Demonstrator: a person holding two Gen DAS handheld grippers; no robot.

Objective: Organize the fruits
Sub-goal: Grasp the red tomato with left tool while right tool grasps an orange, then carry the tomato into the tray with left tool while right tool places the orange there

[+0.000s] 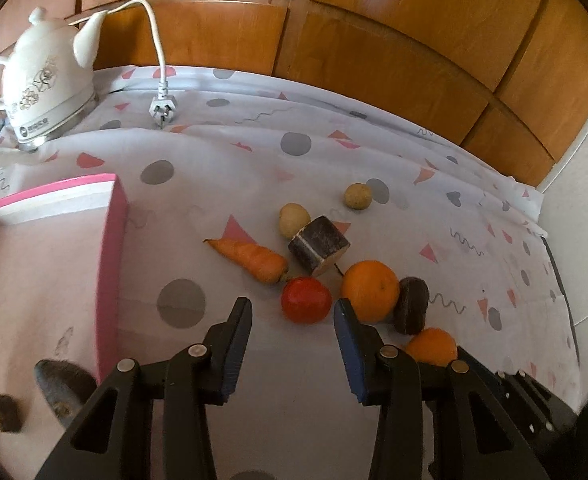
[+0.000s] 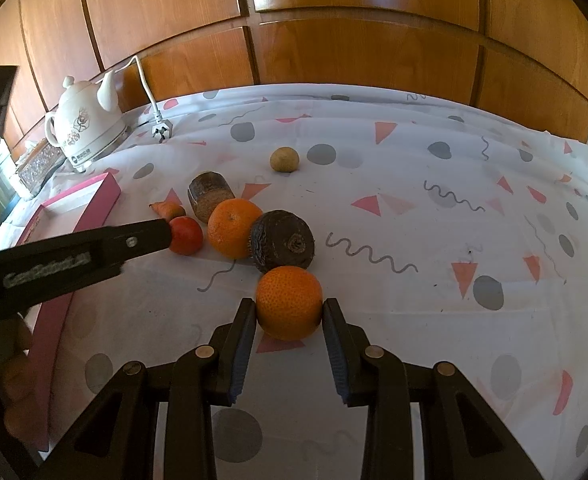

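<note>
Table: patterned cloth (image 2: 413, 200), wood panels behind.
Left gripper (image 1: 292, 312): fingers wide apart, empty, near tomato (image 1: 305, 300).
Right gripper (image 2: 290, 312): fingers touching both sides of orange (image 2: 289, 302).

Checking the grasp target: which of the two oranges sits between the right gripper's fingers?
The nearer orange, in front of the dark root; the other orange lies beside the tomato.

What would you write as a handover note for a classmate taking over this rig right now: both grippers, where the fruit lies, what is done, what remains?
Left gripper: jaws open, empty, pointed at the round red tomato.
Right gripper: jaws either side of the near small orange, touching or nearly; it looks still on the patterned white tablecloth.
Larger orange lies beside the tomato, among the carrot and dark root pieces.
Pink-walled shallow box, left side: part in view holds no fruit.
Done: nothing sorted. Left: everything.
</note>
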